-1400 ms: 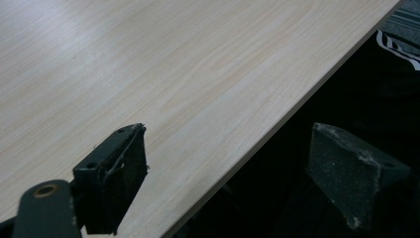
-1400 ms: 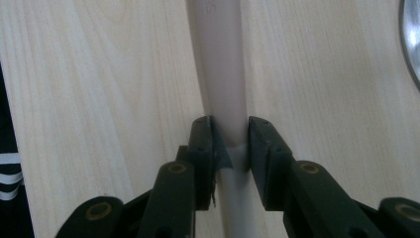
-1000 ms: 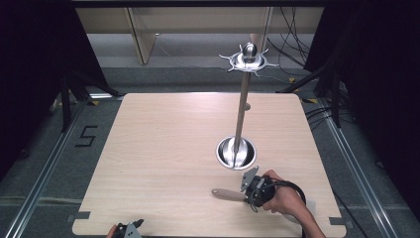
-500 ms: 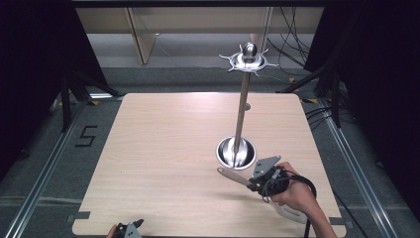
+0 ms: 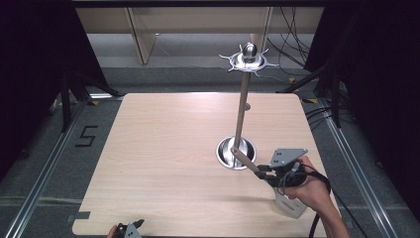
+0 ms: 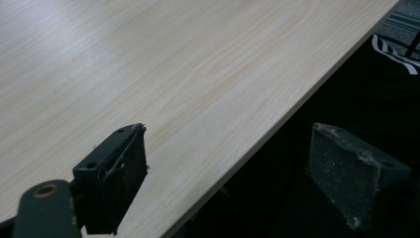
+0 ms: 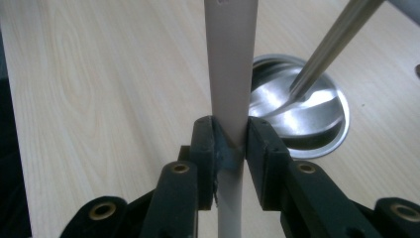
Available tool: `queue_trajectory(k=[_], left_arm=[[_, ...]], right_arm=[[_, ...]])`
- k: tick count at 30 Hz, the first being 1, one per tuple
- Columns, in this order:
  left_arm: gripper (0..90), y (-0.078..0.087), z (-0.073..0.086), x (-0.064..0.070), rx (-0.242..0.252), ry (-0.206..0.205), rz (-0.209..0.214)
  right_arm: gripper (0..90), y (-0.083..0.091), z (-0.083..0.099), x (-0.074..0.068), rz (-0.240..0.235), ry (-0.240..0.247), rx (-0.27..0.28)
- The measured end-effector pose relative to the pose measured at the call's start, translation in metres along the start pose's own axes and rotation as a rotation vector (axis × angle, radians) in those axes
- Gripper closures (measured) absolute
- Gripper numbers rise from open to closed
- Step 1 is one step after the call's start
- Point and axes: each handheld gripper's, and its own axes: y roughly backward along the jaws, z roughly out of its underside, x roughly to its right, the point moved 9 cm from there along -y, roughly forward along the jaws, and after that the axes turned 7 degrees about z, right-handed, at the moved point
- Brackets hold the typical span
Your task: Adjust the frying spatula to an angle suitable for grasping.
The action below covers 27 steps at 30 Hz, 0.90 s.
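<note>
A metal stand rises from a round steel base (image 5: pixel 236 152) (image 7: pixel 317 116) by a thin pole (image 5: pixel 241 109) (image 7: pixel 337 37) to a hooked crown (image 5: pixel 248 59). My right gripper (image 5: pixel 266 173) (image 7: pixel 229 130) is shut on the flat beige handle (image 5: pixel 245 161) (image 7: pixel 230 59) of a utensil. The handle slants up-left, and its tip is over the near edge of the base. The utensil's pale wide end (image 5: pixel 290 206) hangs below the hand. My left gripper (image 5: pixel 129 230) (image 6: pixel 228 135) is open, with nothing between its jaws, at the table's near edge.
The wooden table (image 5: pixel 163 148) (image 6: pixel 188 64) has its front edge right under the left gripper. Dark floor, rails and cables (image 5: pixel 317 114) surround the table. A person's hand (image 5: pixel 309 191) holds the right gripper near the front right corner.
The right gripper has lifted the utensil off the table, moved right and turned it, so the handle now angles up toward the stand's base. The left gripper has stayed put.
</note>
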Motion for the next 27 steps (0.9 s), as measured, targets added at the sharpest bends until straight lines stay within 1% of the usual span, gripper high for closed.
queue_trajectory(k=[1, 2, 4, 5, 6, 7, 8, 9, 10, 11, 12, 13, 14, 15, 16, 17, 18, 19, 20, 21, 22, 23, 24, 25, 26, 27], left_arm=[[14.8, -0.001, 0.000, 0.000, 0.009, -0.001, -0.005], [14.8, -0.001, 0.000, 0.000, 0.008, -0.002, -0.005], [14.8, -0.001, -0.001, 0.000, 0.019, 0.008, -0.009], [14.9, -0.001, -0.001, 0.000, 0.019, 0.012, -0.010], [14.8, -0.001, -0.001, 0.000, 0.013, 0.011, -0.005], [14.8, -0.001, -0.001, 0.000, 0.015, 0.009, -0.006], [14.8, -0.001, 0.000, -0.001, 0.016, 0.008, -0.008], [14.8, -0.001, 0.000, -0.001, 0.009, 0.006, -0.011], [14.8, -0.001, 0.000, -0.001, 0.009, 0.008, -0.012], [14.8, -0.001, 0.000, -0.001, 0.010, 0.006, -0.011], [14.8, 0.000, 0.000, -0.001, 0.006, 0.001, -0.008], [14.8, -0.001, 0.000, -0.001, 0.008, 0.001, -0.007], [14.8, -0.001, 0.000, -0.001, 0.009, 0.006, -0.008], [14.8, -0.001, 0.000, -0.001, 0.007, 0.004, -0.008], [14.8, -0.001, 0.000, -0.001, 0.009, 0.004, -0.007], [14.8, -0.001, 0.000, -0.001, 0.006, 0.001, -0.004], [14.8, -0.001, 0.000, -0.001, 0.006, -0.001, -0.004], [14.8, -0.001, 0.001, -0.001, 0.002, 0.003, -0.005], [14.9, -0.001, 0.001, -0.001, 0.003, 0.004, -0.005], [14.8, -0.001, 0.001, -0.001, 0.002, 0.002, -0.004], [14.8, -0.001, 0.001, -0.001, -0.006, -0.007, -0.002], [14.9, -0.001, 0.001, 0.001, -0.003, 0.025, -0.001], [14.8, -0.002, 0.001, 0.001, 0.003, 0.029, -0.009], [14.9, -0.002, 0.001, 0.000, 0.002, 0.025, -0.008], [14.9, -0.001, 0.001, 0.000, 0.003, 0.025, -0.009], [14.8, -0.001, 0.002, -0.001, -0.004, 0.021, -0.020]], right_arm=[[75.2, 0.002, -0.001, 0.001, 0.003, -0.008, 0.010], [75.2, 0.005, -0.004, 0.003, 0.011, -0.016, 0.037], [75.2, 0.011, -0.006, 0.007, 0.016, -0.041, 0.058], [75.2, 0.013, -0.007, 0.008, 0.020, -0.058, 0.076], [75.2, 0.015, -0.009, 0.009, 0.010, -0.061, 0.090], [75.2, 0.015, -0.009, 0.009, 0.010, -0.061, 0.090], [75.2, 0.017, -0.010, 0.010, 0.014, -0.065, 0.107], [75.2, 0.018, -0.012, 0.012, 0.009, -0.077, 0.129], [75.2, 0.021, -0.013, 0.013, 0.018, -0.095, 0.131], [75.2, 0.021, -0.015, 0.013, 0.017, -0.107, 0.152], [75.2, 0.023, -0.015, 0.014, 0.013, -0.106, 0.158], [75.3, 0.025, -0.017, 0.013, 0.008, -0.141, 0.170], [75.3, 0.025, -0.019, 0.014, 0.014, -0.143, 0.193], [75.3, 0.027, -0.019, 0.015, 0.009, -0.147, 0.190], [75.3, 0.027, -0.021, 0.014, 0.006, -0.156, 0.206], [75.3, 0.029, -0.022, 0.015, 0.006, -0.149, 0.211], [75.3, 0.030, -0.022, 0.017, 0.008, -0.152, 0.219], [75.3, 0.031, -0.024, 0.016, -0.004, -0.153, 0.233], [75.3, 0.032, -0.025, 0.017, 0.004, -0.167, 0.241], [75.3, 0.032, -0.027, 0.017, 0.002, -0.166, 0.252], [75.4, 0.032, -0.028, 0.018, 0.011, -0.171, 0.261], [75.4, 0.032, -0.030, 0.017, 0.008, -0.167, 0.271], [75.4, 0.033, -0.030, 0.016, -0.005, -0.159, 0.264], [75.4, 0.033, -0.033, 0.016, 0.014, -0.176, 0.276], [75.4, 0.033, -0.034, 0.014, 0.001, -0.172, 0.273], [75.4, 0.033, -0.037, 0.015, -0.007, -0.144, 0.283]])
